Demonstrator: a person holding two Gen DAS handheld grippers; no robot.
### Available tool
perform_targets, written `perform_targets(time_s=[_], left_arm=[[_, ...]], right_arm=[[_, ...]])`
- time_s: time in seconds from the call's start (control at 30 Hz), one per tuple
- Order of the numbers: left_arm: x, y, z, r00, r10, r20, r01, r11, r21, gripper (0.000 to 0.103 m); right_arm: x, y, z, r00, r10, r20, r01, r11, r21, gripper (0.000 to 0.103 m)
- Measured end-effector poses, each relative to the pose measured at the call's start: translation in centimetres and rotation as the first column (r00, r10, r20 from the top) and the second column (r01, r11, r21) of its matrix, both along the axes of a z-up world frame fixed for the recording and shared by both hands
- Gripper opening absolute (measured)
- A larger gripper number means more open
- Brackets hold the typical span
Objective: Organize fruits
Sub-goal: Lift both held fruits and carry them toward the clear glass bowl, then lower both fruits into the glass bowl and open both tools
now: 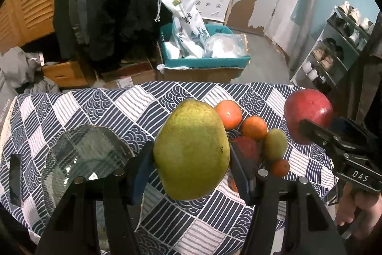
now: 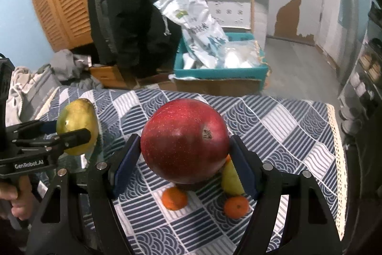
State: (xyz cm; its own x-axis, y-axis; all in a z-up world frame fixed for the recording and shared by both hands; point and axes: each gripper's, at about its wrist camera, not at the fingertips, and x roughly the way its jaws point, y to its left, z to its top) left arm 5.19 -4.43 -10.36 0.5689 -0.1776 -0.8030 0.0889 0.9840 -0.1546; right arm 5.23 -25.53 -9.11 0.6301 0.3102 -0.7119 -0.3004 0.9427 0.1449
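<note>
Green pear (image 1: 191,149) clamped in left gripper (image 1: 188,159), above the tablecloth (image 1: 95,109)

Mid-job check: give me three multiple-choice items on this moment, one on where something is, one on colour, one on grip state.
1. The glass dish lies where relative to the loose fruit cluster in the left wrist view?
A. left of it
B. right of it
C. under it

2. What colour is the fruit in the right gripper?
A. green
B. orange
C. red

3. The left gripper is:
A. open over the cloth
B. shut on the green pear
C. shut on the dish

Answers:
1 A, the dish sits on the checked tablecloth left of the pile.
2 C, a red apple sits between the pads.
3 B, both pads press the pear's sides.
</note>
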Motion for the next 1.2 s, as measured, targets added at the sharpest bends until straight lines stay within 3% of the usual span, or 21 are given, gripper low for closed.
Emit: perform_targets(time_s=[0.67, 1.2], left_arm=[[-2.2, 7.7, 0.9, 0.992, 0.123, 0.025, -0.123, 0.992, -0.015, 0.063], [-3.4, 15.3, -2.3, 0.965, 0.258, -0.040, -0.259, 0.965, -0.023, 0.063]], right_arm=[[0.9, 9.0, 1.9, 0.989, 0.149, 0.017, -0.150, 0.988, 0.037, 0.075], [2.5, 18.0, 0.0, 0.958, 0.284, -0.039, -0.282, 0.958, 0.053, 0.075]])
